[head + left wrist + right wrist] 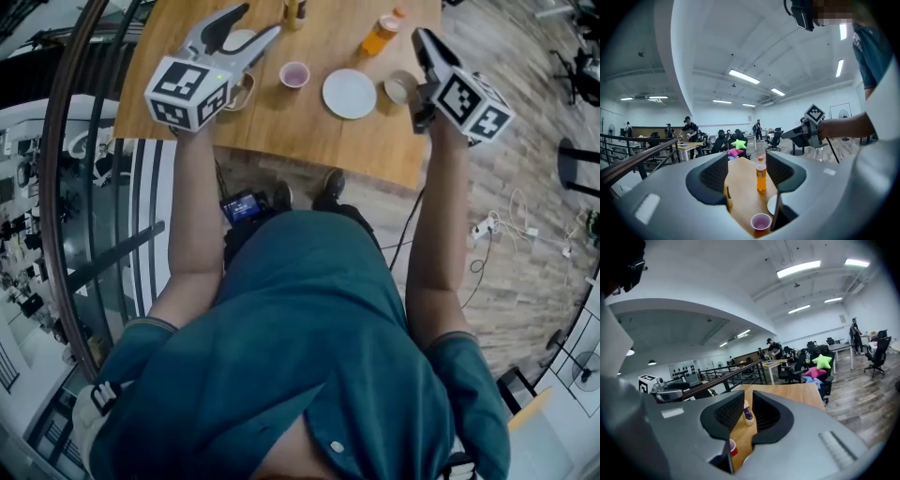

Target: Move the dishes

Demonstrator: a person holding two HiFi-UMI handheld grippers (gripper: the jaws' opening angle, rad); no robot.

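Note:
On the wooden table point(281, 122) lie a white plate point(349, 93), a small pink cup point(294, 74) and a pale bowl point(400, 88). Another white dish point(239, 39) shows partly under my left gripper point(255, 22), which is held above the table's left part, open and empty. In the left gripper view the pink cup point(761, 221) and the plate's edge point(772, 205) sit low between the jaws. My right gripper point(419, 36) hovers by the bowl. Its jaws stand only a narrow gap apart, with nothing in them point(748, 397).
An orange bottle point(380, 36) and a yellow bottle point(294, 11) stand at the table's far side. A mug handle point(246, 94) peeks out by the left gripper. A railing point(66, 187) runs along the left. Cables and a power strip point(487, 225) lie on the floor at right.

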